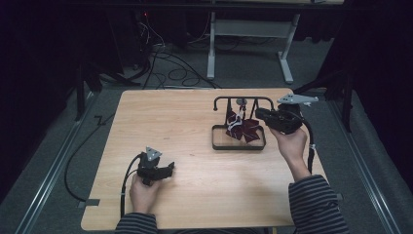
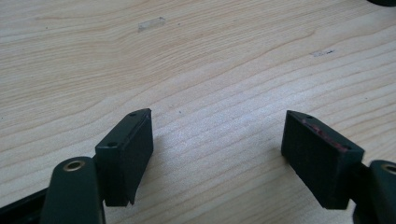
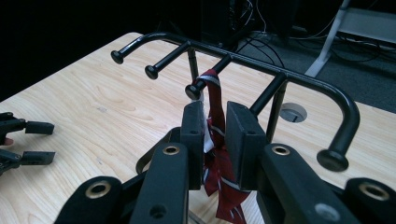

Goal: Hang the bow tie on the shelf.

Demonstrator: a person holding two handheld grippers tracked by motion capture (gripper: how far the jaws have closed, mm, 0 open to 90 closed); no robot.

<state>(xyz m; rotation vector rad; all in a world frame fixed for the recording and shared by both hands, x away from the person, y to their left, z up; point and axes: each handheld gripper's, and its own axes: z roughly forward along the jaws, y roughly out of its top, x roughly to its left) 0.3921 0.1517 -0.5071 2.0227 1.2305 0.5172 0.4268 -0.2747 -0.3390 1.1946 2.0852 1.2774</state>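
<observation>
- Right tool (image 3: 215,140): jaws closed on dark red striped ribbon (image 3: 215,100), which hangs from a peg of the black rack (image 3: 299,77).
- Left tool (image 2: 217,156): jaws wide apart, low over bare worktop (image 2: 201,60).

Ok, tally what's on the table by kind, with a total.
Black peg racks: 1
Dark red striped bows: 1, hanging from a peg
Hand-held tools: 2, left and right
Total: 4

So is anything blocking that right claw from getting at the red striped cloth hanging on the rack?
Nothing visible does. The right claw already has its jaws on either side of the red striped cloth, which hangs from a peg of the black rack. The left claw sits far off across the table.
</observation>
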